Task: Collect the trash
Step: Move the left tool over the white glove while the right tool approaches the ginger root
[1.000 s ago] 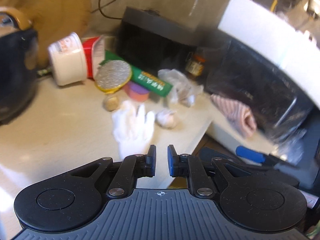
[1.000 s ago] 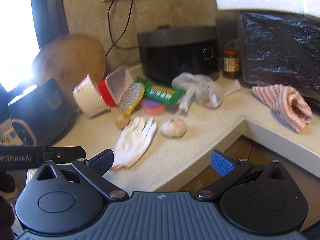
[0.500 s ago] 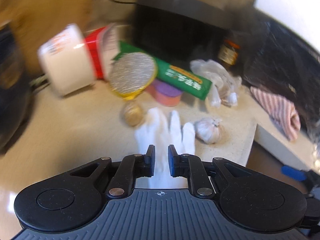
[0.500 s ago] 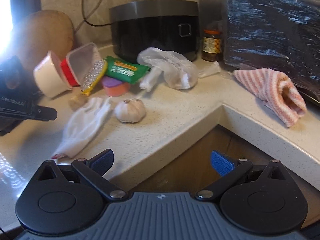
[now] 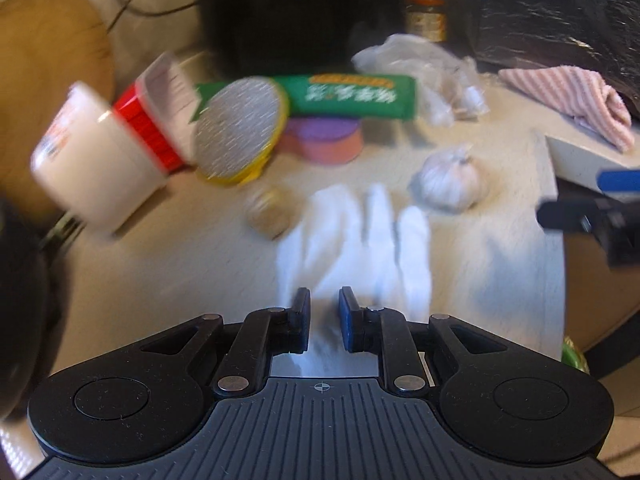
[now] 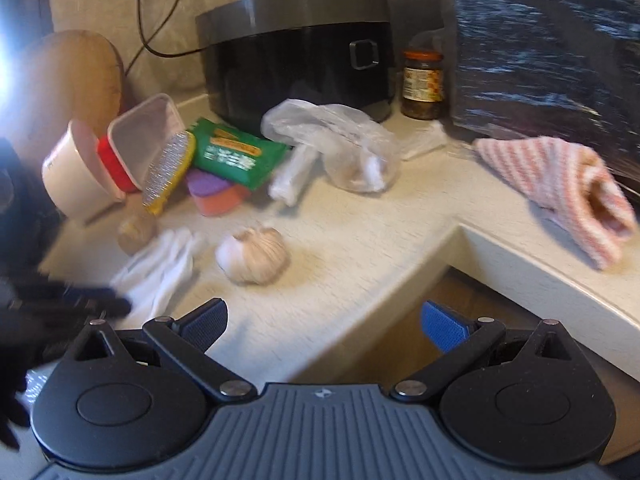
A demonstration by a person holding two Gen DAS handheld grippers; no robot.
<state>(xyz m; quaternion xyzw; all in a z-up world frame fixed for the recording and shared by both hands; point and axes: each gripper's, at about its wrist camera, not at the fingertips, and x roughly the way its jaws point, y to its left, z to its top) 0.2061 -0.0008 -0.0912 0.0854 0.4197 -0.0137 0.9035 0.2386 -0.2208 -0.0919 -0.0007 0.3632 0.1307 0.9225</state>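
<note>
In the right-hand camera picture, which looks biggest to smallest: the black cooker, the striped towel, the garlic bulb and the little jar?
As they look in that view:
1. Black cooker, by far the largest.
2. Striped towel.
3. Garlic bulb and jar: these look about alike, and the garlic sits nearer the camera, so I would not rank them.

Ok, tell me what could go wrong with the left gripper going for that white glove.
The left gripper has its fingers nearly together over the white glove; that narrow gap may only push the flat cloth along the counter rather than pinch it. The garlic bulb and a small brown lump lie close beside the glove and could be knocked.
</note>
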